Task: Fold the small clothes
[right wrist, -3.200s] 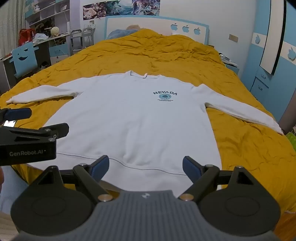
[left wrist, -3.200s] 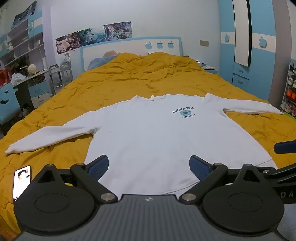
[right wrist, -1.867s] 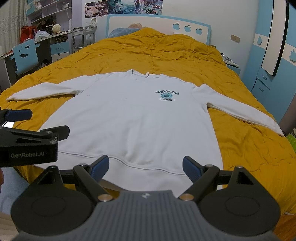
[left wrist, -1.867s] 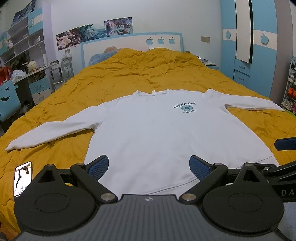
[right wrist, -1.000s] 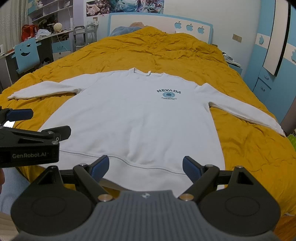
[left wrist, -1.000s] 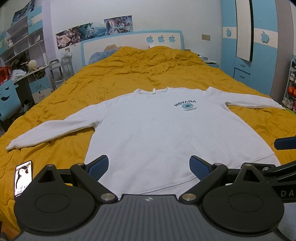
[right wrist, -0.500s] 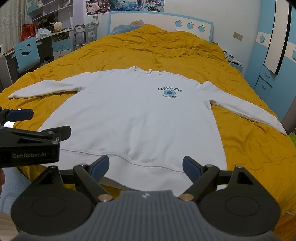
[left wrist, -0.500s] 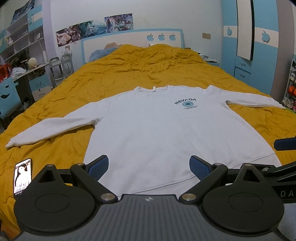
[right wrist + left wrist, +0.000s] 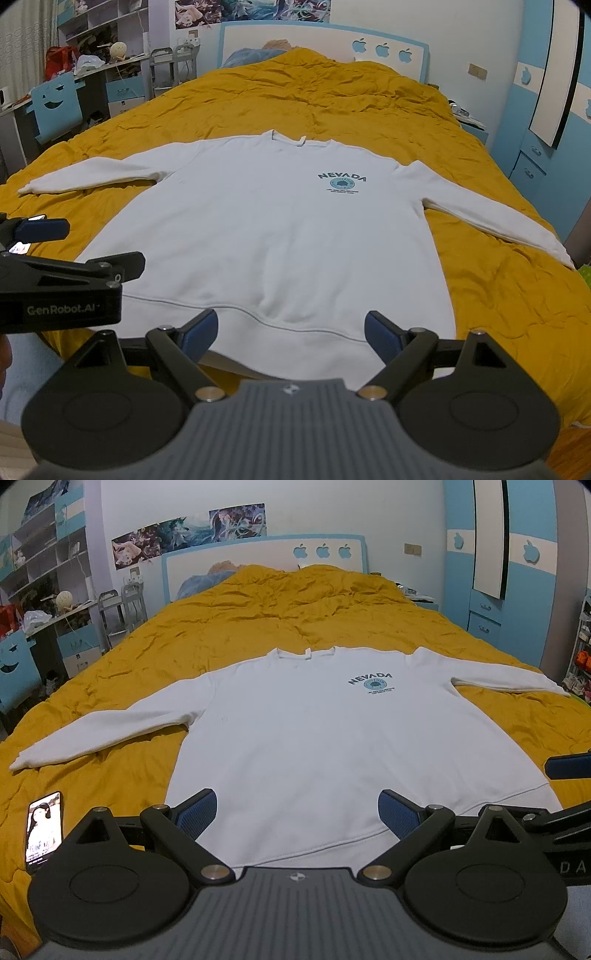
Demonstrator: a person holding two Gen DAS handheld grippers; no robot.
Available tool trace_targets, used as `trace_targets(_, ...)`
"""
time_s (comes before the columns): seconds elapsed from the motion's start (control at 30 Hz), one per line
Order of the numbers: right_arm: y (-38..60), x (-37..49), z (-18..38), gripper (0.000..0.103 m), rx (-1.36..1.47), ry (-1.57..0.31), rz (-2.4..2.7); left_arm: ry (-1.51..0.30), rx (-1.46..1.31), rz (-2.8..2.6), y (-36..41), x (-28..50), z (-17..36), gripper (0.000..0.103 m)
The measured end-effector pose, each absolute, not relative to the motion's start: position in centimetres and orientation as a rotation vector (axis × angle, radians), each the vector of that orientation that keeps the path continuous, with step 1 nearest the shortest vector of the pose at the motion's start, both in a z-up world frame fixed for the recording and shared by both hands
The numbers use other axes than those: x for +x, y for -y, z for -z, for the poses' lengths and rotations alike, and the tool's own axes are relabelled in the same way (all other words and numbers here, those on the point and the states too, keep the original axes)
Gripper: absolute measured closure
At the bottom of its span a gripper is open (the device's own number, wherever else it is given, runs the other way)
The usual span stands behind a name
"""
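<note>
A white long-sleeved sweatshirt point(image 9: 314, 734) with a blue NEVADA print lies flat, face up, on the yellow bedspread point(image 9: 295, 616), both sleeves spread out; it also shows in the right wrist view point(image 9: 266, 229). My left gripper point(image 9: 297, 812) is open and empty, above the hem near the bed's front edge. My right gripper point(image 9: 291, 334) is open and empty, above the hem to the right. The left gripper also shows from the side in the right wrist view point(image 9: 74, 247). One fingertip point(image 9: 570, 766) of the right gripper shows at the right edge of the left wrist view.
A phone point(image 9: 42, 829) with a lit screen lies on the bedspread at the front left. A desk, shelves and blue chair point(image 9: 57, 105) stand left of the bed. Blue wardrobes point(image 9: 513, 576) stand on the right. The headboard point(image 9: 266, 559) is at the far end.
Both grippers have edged slightly forward over the hem, so the sweatshirt looks a little nearer. Both stay open. The sweatshirt has not moved.
</note>
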State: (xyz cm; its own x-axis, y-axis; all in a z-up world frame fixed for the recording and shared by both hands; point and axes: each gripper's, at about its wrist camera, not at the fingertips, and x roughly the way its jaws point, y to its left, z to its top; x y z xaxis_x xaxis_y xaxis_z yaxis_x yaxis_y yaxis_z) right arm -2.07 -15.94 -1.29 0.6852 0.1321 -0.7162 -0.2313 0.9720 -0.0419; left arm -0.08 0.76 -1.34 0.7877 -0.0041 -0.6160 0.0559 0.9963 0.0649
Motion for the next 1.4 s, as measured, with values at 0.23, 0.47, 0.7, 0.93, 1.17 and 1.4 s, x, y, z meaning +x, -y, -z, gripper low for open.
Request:
trace_targets(0.23, 16.7, -1.0, 1.2, 0.021, -0.038, -0.79, -0.258, -0.664, 0.022, 0.099, -2.2, 1.6, 0.9, 0.0)
trace_targets(0.47, 17.5, 1.5, 0.7, 0.021, 0.002, -0.728, -0.235, -0.69, -0.054, 0.114, -4.7, 4.5, 1.0, 0.0)
trace_targets(0.7, 18.9, 5.8, 0.8, 0.021, 0.048, -0.639, -0.242, -0.703, -0.283, 0.048, -12.0, 8.7, 1.1, 0.0)
trace_targets(0.93, 18.4, 11.9, 1.9, 0.021, 0.049, -0.607, -0.232, -0.667, -0.448, -0.171, -23.0, 12.3, 1.6, 0.0)
trace_targets(1.17, 16.4, 17.9, 4.3, 0.021, 0.073, -0.674, -0.223, -0.612, -0.621, -0.447, -34.2, 14.2, 3.5, 0.003)
trace_targets(1.4, 13.3, 21.5, 6.7, 0.028, 0.036, -0.721, -0.255, -0.565, -0.729, -0.712, -42.2, 14.9, 6.1, 0.017)
